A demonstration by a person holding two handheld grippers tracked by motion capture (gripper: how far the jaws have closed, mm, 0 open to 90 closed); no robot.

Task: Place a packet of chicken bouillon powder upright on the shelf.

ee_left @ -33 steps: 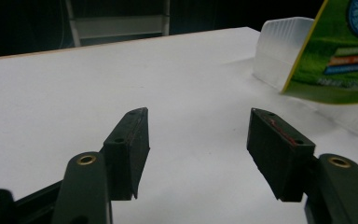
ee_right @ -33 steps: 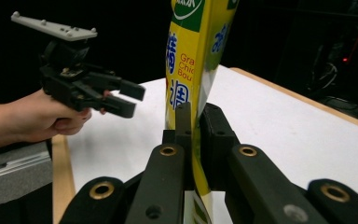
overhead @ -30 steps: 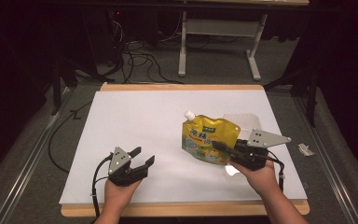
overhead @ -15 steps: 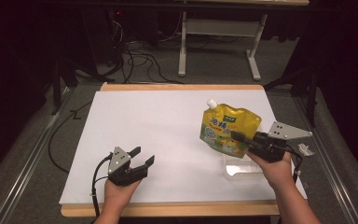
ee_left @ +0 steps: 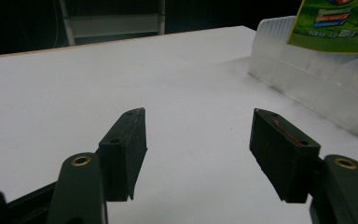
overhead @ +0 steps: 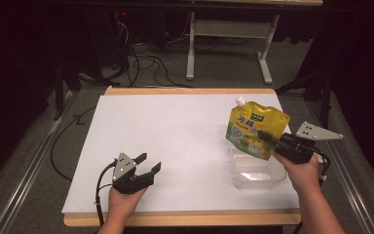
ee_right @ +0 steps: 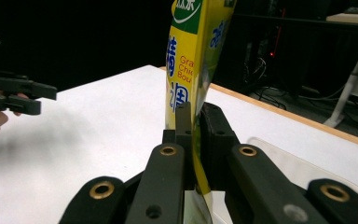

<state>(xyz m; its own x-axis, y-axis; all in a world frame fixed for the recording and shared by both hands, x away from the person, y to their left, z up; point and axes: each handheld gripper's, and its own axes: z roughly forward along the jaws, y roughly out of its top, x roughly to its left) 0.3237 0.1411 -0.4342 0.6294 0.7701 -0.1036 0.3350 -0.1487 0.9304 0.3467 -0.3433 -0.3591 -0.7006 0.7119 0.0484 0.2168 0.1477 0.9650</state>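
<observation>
A: Which step is this, would you say?

B: The carry, by my reading. The right gripper (overhead: 268, 138) has its jaws clamped on the lower edge of the yellow spout pouch (overhead: 254, 127) and holds it upright, spout cap uppermost, just above the far rim of the clear plastic tub (overhead: 255, 176). In the right gripper view the pouch (ee_right: 191, 70) stands edge-on between the two pads, pinched thin.

A: And the other hand?

B: The left gripper (overhead: 146, 165) rests on the white sheet (overhead: 175, 131), well to the left of the tub, jaws standing wide with nothing between them — the left gripper view shows bare sheet between its pads (ee_left: 129, 140), with the tub wall (ee_left: 307, 74) off to one side.

A: So what does the next move call for?

B: Probably lining the pouch over the tub's opening and lowering it in before letting go — it is floppy, so it may want tilting to lie flat inside.

A: Anything legible?

B: Blue Chinese characters down the yellow face, a green panel near the top, and small red Latin letters beginning "Gra" and "Chi" — the rest curves out of sight.
</observation>
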